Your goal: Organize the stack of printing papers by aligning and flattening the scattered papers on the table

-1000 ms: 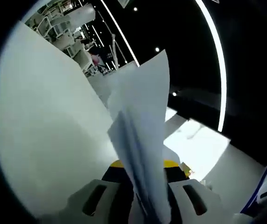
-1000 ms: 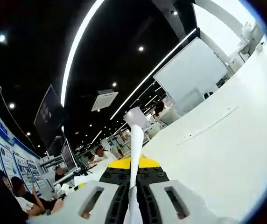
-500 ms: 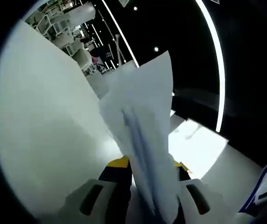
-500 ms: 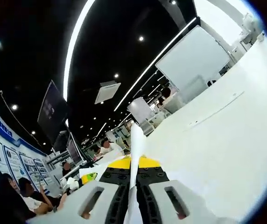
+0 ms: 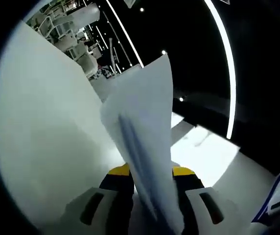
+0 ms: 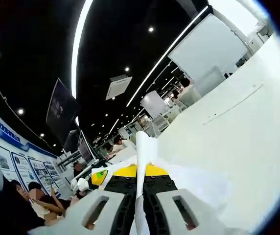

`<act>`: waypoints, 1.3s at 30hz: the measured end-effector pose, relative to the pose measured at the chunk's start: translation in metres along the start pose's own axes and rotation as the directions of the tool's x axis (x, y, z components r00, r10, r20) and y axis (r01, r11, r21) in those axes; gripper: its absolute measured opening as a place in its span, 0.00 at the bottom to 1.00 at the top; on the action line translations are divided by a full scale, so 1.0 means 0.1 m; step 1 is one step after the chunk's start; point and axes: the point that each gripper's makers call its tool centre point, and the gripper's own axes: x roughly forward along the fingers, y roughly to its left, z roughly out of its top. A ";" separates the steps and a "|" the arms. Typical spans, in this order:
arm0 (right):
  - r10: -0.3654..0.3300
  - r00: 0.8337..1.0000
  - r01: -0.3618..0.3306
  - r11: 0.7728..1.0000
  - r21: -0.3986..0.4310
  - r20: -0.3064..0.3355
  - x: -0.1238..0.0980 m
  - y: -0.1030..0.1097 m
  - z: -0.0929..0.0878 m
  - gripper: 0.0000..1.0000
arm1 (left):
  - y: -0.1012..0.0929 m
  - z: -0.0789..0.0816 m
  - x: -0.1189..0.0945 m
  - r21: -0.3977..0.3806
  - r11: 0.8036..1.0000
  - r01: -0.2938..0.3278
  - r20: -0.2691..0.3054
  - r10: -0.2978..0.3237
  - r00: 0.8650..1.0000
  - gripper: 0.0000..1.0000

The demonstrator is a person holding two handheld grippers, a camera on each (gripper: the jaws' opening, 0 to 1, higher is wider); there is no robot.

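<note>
Both grippers hold the stack of white printing papers on edge, lifted and tilted toward the ceiling. In the left gripper view the paper stack (image 5: 142, 132) rises between the jaws as a fanned, blurred sheaf, and my left gripper (image 5: 147, 215) is shut on it. In the right gripper view the paper stack (image 6: 142, 156) shows as a thin edge running up from the jaws, with my right gripper (image 6: 139, 215) shut on it. The white table (image 6: 228, 142) fills the right side of that view.
The white table (image 5: 47, 127) spreads on the left of the left gripper view. Seated people (image 6: 37, 200) and monitors (image 6: 61, 112) stand at the far left in the right gripper view. A white board (image 6: 206, 51) stands beyond the table. Ceiling light strips run overhead.
The sheaf in the left gripper has swayed slightly left and its sheets have shifted. The right gripper view has tilted a little, bringing more of the table and people into sight.
</note>
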 end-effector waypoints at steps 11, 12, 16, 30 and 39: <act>0.017 1.000 -0.017 0.999 -0.042 0.017 -0.02 0.03 0.06 0.00 | -0.01 0.01 0.01 -0.009 1.000 0.002 0.005 -0.002 1.000 0.41; 0.034 0.999 -0.033 0.998 -0.047 0.017 -0.01 0.06 0.07 0.00 | -0.01 0.02 0.01 -0.011 1.000 0.002 0.005 -0.002 1.000 0.41; 0.085 0.996 -0.083 0.995 -0.055 0.023 0.00 0.18 0.08 0.00 | -0.02 0.01 0.01 -0.016 1.000 0.002 0.005 -0.002 1.000 0.42; 0.139 0.990 -0.139 0.990 -0.021 0.003 0.05 0.29 0.00 0.00 | 0.01 0.02 0.01 -0.022 1.000 -0.006 0.005 0.006 1.000 0.39; 0.121 0.993 -0.121 0.992 -0.035 -0.018 0.05 0.26 -0.05 0.00 | 0.10 0.01 -0.01 0.041 0.998 -0.041 -0.003 0.041 0.999 0.16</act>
